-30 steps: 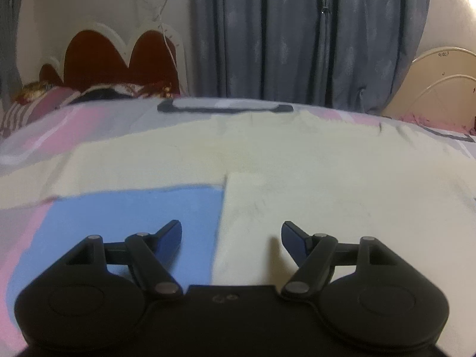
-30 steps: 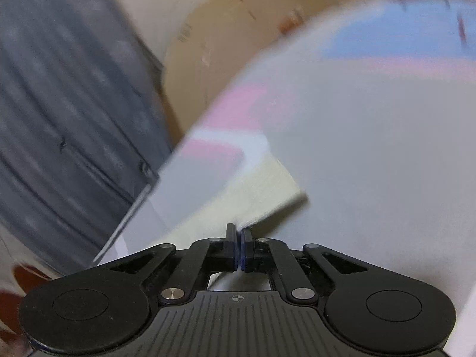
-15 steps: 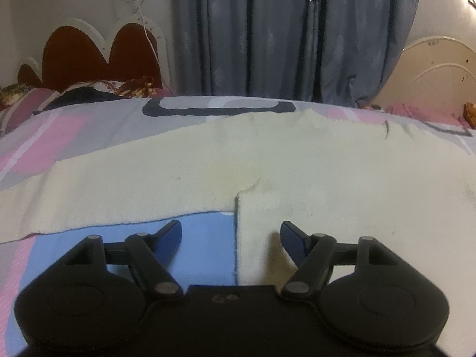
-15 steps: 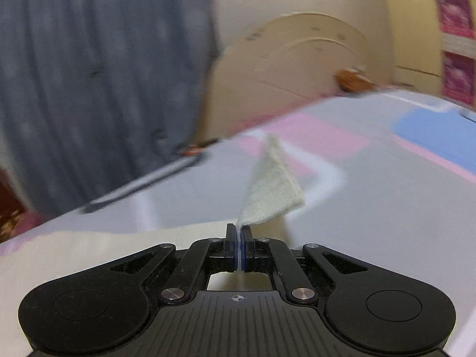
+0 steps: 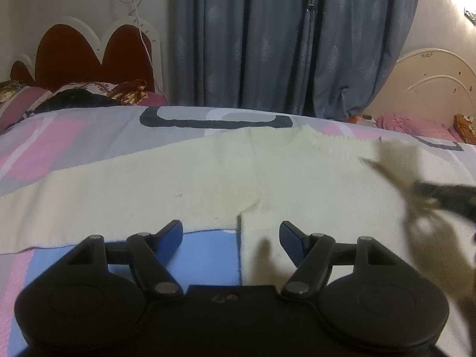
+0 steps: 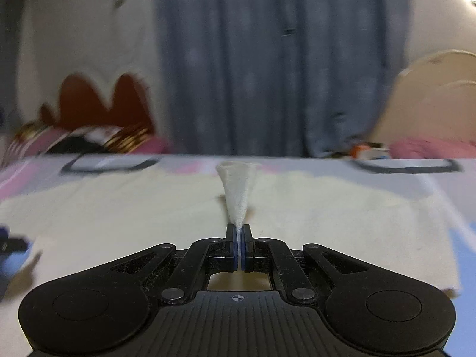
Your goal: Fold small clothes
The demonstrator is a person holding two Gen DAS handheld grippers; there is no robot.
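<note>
A cream knitted garment (image 5: 178,190) lies spread flat on the patterned bedsheet (image 5: 74,136). My left gripper (image 5: 230,232) hovers open over the garment's near edge, where an inner corner meets a blue patch of sheet; its pads press on nothing. My right gripper (image 6: 239,232) is shut on a corner of the cream garment (image 6: 238,190), which rises from the jaws as a narrow cone over the rest of the cloth (image 6: 119,217). In the left wrist view the right gripper (image 5: 446,196) shows as a dark blur at the right. The left gripper (image 6: 12,244) peeks in at the right wrist view's left edge.
A red headboard with a white frame (image 5: 89,56) and pillows (image 5: 74,95) stand at the far left. Blue-grey curtains (image 5: 282,38) hang behind the bed. A cream headboard (image 5: 431,86) and pink bedding (image 5: 416,125) lie at the far right.
My right gripper swung fast across the bed with the cloth corner, rolling level, and now faces the curtains over the garment. The left gripper drifted slightly and stayed open.
</note>
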